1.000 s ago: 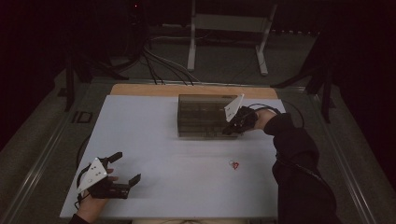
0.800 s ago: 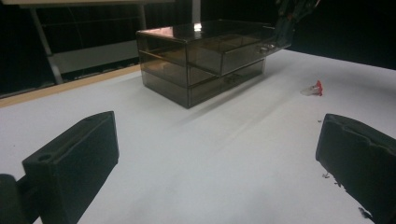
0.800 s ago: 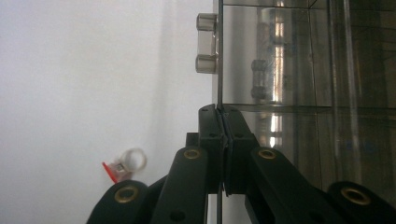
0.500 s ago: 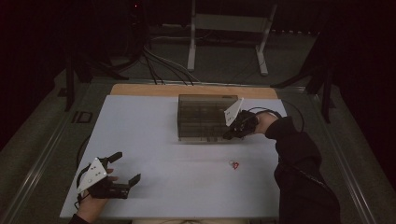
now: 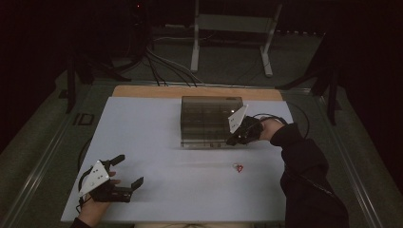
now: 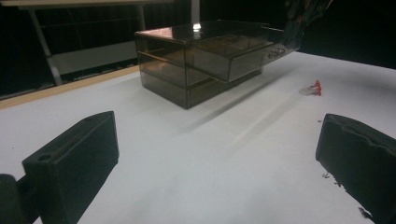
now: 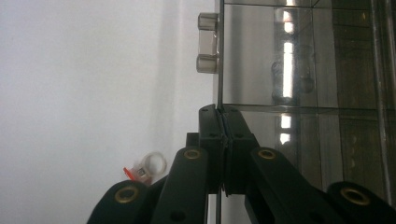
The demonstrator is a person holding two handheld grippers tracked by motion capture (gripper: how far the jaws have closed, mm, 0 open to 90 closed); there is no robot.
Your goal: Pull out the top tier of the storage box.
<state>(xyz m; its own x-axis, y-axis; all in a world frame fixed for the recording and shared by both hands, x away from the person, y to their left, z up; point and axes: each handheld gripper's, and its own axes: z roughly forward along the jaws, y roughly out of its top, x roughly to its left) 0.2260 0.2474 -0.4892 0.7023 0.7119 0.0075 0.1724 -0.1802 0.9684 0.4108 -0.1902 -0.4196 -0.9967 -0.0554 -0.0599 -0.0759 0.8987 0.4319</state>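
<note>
overhead forward-down, two low close-ups (shared drawer box [image 5: 211, 121])

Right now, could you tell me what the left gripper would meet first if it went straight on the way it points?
Probably the smoky clear drawer box; bare white table lies between it and the open left gripper, though depth is hard to judge.

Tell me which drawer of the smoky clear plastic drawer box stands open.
The upper drawer of the smoky clear plastic drawer box: it juts out past the box front, its front panel pinched in the right gripper, while the lower drawer sits flush.
</note>
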